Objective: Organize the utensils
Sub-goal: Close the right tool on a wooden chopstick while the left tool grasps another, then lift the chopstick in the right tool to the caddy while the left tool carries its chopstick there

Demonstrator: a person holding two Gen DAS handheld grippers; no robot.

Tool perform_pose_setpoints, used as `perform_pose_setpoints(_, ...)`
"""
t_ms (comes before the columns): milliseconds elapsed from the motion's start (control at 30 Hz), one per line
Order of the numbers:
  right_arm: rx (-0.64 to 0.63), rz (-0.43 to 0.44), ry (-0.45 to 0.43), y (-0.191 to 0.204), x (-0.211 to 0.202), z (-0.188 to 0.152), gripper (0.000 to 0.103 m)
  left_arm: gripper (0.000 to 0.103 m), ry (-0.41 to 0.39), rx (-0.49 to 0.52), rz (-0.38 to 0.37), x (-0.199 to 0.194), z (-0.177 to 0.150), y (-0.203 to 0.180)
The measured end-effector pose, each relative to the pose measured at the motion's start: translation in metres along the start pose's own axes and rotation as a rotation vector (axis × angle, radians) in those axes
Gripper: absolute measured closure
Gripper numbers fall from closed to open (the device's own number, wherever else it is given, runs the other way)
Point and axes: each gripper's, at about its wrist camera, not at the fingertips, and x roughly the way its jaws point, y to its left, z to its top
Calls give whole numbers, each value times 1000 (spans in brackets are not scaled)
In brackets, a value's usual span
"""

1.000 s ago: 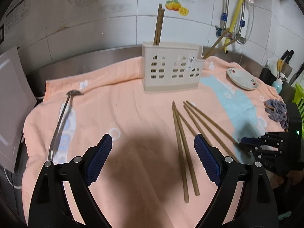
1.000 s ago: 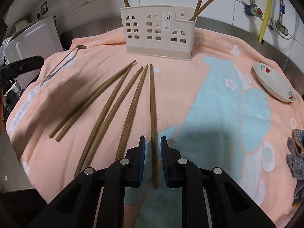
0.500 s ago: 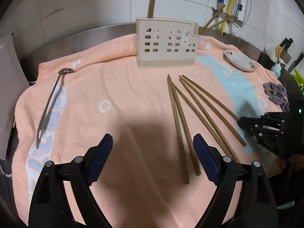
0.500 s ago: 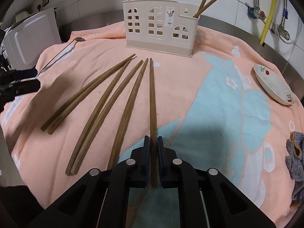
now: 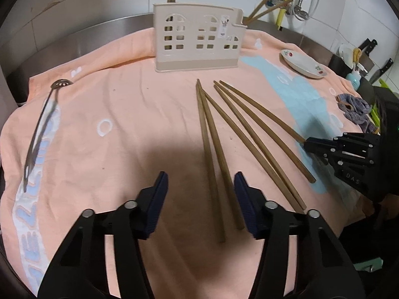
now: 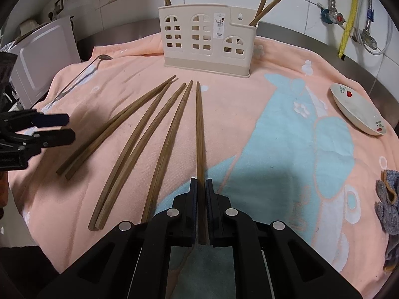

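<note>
Several brown wooden chopsticks lie fanned on a peach towel (image 6: 286,79). My right gripper (image 6: 201,186) is shut on the near end of the rightmost chopstick (image 6: 199,129); it also shows in the left wrist view (image 5: 309,145). My left gripper (image 5: 200,186) is open, low over the near ends of the two leftmost chopsticks (image 5: 212,149); it also shows in the right wrist view (image 6: 66,128). A beige utensil holder (image 6: 207,39) stands at the back, with chopsticks upright in it. A metal slotted spoon (image 5: 40,129) lies at the far left.
A small white dish with red flowers (image 6: 359,109) sits at the right of the towel. A grey rag (image 6: 389,206) lies at the right edge. A white appliance (image 6: 42,54) stands at the left. Tiled wall and pipes (image 6: 346,17) are behind.
My right gripper closed onto the rightmost chopstick's near end. My left gripper moved forward and right over the two leftmost chopsticks, its jaws narrower.
</note>
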Motion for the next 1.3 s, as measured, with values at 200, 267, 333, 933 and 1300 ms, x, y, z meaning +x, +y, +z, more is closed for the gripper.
perform_pose_setpoints(200,12,-1,-21,-4,-7,2,96,78,30,11,-28,10,-1,-6)
perform_pose_setpoints(267,15,0,-27,-5,-9,2,96,82,36,16,-31,12,0,-9)
perform_pose_setpoints(333,20,3,-30,-5,-10,2,96,83,45,22,-32,14,0,-11)
perform_pose_setpoints(933,35,21,-47,-6,-11,1,96,92,115,47,15,29,2,-12)
perform_pose_setpoints(1300,34,27,-54,-6,-13,2,96,95,119,67,44,31,4,-17)
